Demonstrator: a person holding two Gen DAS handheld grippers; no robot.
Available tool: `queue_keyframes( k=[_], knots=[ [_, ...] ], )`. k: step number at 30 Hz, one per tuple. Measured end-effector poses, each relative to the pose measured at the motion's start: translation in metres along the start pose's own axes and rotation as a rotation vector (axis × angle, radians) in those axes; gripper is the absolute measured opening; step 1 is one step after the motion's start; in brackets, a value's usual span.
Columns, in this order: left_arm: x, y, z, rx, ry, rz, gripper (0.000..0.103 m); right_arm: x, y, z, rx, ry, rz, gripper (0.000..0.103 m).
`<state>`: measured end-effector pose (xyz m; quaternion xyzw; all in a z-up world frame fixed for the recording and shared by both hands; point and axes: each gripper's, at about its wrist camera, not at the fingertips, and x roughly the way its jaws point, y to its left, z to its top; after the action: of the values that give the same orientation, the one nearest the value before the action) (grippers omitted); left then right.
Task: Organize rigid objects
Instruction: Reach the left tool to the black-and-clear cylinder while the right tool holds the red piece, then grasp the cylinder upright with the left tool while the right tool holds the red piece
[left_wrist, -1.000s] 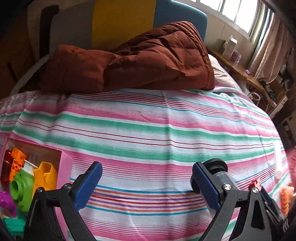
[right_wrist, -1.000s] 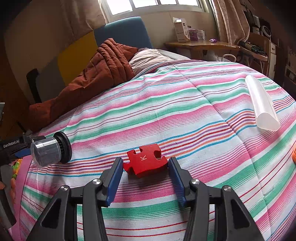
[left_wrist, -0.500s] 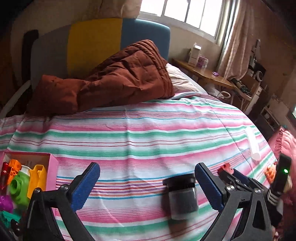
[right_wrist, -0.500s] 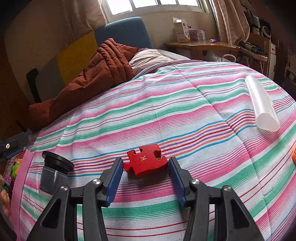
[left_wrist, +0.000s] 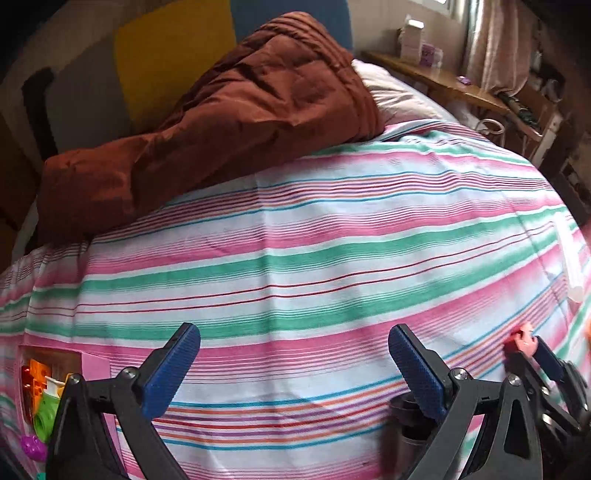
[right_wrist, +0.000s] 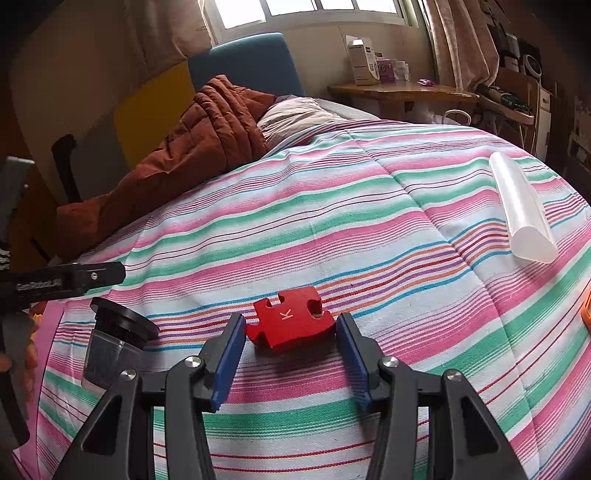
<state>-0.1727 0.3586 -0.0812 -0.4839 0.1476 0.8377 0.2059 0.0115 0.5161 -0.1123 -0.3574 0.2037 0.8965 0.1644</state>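
Note:
A red puzzle piece marked K lies on the striped bedspread between the open fingers of my right gripper, which does not grip it. A small clear jar with a black lid stands upside down on the bed to the left; in the left wrist view it shows dimly behind my right finger. My left gripper is open and empty above the bed. A pink box holding several toys sits at the lower left.
A brown quilt and a pillow lie at the head of the bed. A translucent white tube lies at the right. An orange object shows at the right edge. A wooden desk stands beyond the bed.
My left gripper let go of the jar, which now stands lid-down on the bed, and has drawn away from it. My right gripper has stayed around the puzzle piece.

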Motion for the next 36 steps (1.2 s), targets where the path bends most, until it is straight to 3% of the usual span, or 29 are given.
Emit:
queue_keyframes(
  k=[2, 5, 7, 10, 13, 15, 22, 23, 25, 29, 33, 36],
  knots=[
    [-0.002, 0.016, -0.004, -0.089, -0.002, -0.073, 0.094, 0.0, -0.001, 0.0, 0.003, -0.001, 0.004, 0.051],
    [-0.028, 0.025, -0.022, -0.145, -0.093, -0.213, 0.096, 0.001, -0.001, 0.0, 0.005, -0.002, 0.007, 0.051],
    [-0.045, 0.017, -0.034, -0.09, -0.142, -0.284, 0.101, 0.001, -0.001, 0.0, 0.007, -0.003, 0.009, 0.051],
    [-0.059, -0.005, -0.049, 0.037, -0.159, -0.322, 0.101, 0.001, -0.002, 0.0, 0.014, -0.004, 0.016, 0.051],
    [-0.059, -0.03, -0.054, 0.154, -0.149, -0.257, 0.101, 0.001, -0.002, 0.0, 0.011, -0.003, 0.013, 0.051],
    [-0.054, -0.038, -0.048, 0.177, -0.153, -0.206, 0.101, 0.001, -0.002, 0.0, 0.01, -0.003, 0.011, 0.051],
    [-0.016, -0.005, 0.004, -0.054, -0.05, -0.123, 0.099, 0.002, -0.003, 0.0, 0.01, -0.004, 0.011, 0.051],
    [-0.016, 0.001, 0.006, -0.08, -0.046, -0.136, 0.098, 0.001, -0.003, 0.0, 0.01, -0.004, 0.012, 0.051],
    [-0.03, 0.011, 0.002, -0.112, -0.093, -0.233, 0.099, 0.001, -0.003, 0.0, 0.014, -0.005, 0.016, 0.051],
    [-0.062, -0.003, -0.026, 0.04, -0.15, -0.293, 0.1, 0.001, -0.004, 0.0, 0.016, -0.006, 0.018, 0.051],
    [-0.06, -0.033, -0.041, 0.214, -0.119, -0.246, 0.1, 0.002, -0.004, 0.0, 0.021, -0.007, 0.021, 0.051],
    [-0.048, -0.041, -0.032, 0.216, -0.099, -0.184, 0.1, 0.002, -0.003, 0.0, 0.016, -0.006, 0.014, 0.051]
  ],
)
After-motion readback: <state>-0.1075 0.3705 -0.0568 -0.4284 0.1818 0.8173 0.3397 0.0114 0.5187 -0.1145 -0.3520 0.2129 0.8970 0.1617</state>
